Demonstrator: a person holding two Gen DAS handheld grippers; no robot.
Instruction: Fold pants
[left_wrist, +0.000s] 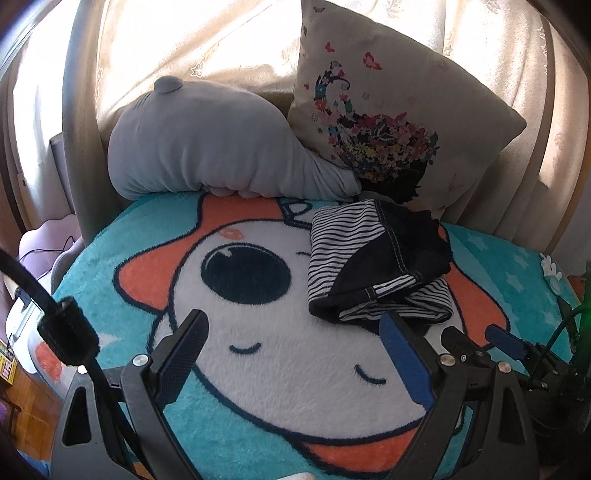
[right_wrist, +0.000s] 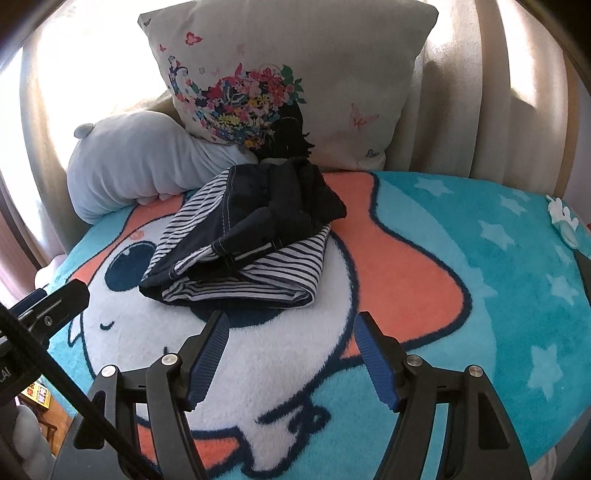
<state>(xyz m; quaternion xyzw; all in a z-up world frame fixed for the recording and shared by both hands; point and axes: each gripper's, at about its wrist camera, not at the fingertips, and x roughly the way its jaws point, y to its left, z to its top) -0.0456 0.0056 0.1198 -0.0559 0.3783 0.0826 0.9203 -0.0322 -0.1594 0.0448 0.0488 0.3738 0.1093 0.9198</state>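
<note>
- Sunlit curtains (left_wrist: 229, 44) hang at the far side, behind a bed covered with one fluffy turquoise blanket (right_wrist: 480, 266) showing a white and orange cartoon face
- One pair of pants (right_wrist: 243, 243), dark navy with a striped lining, lies on the blanket at the far middle of the bed, just in front of the pillows; it is already bundled into a compact, somewhat lumpy fold with the striped inside showing along the near edge
- Two cushions lean at the far edge: one grey plush pillow (left_wrist: 207, 144) on the left and one floral cushion (left_wrist: 388, 103) on the right, which the far edge of the pants nearly reaches
- Left hand-held gripper (left_wrist: 295, 321) hovers just near and left of the pants with its fingers spread wide and nothing between them
- Right hand-held gripper (right_wrist: 291, 325) sits just near the pants' front fold, also spread apart and empty
- Judging by the look, the pants are light, soft and floppy, so they will sag and slide open if lifted by one point; the thick layered fold along the near edge or the seamed waistband looks like the firmest place to pinch, ideally with both grippers at opposite corners
- Fluffy pile may drag on the cloth, so lifting seems safer than sliding
</note>
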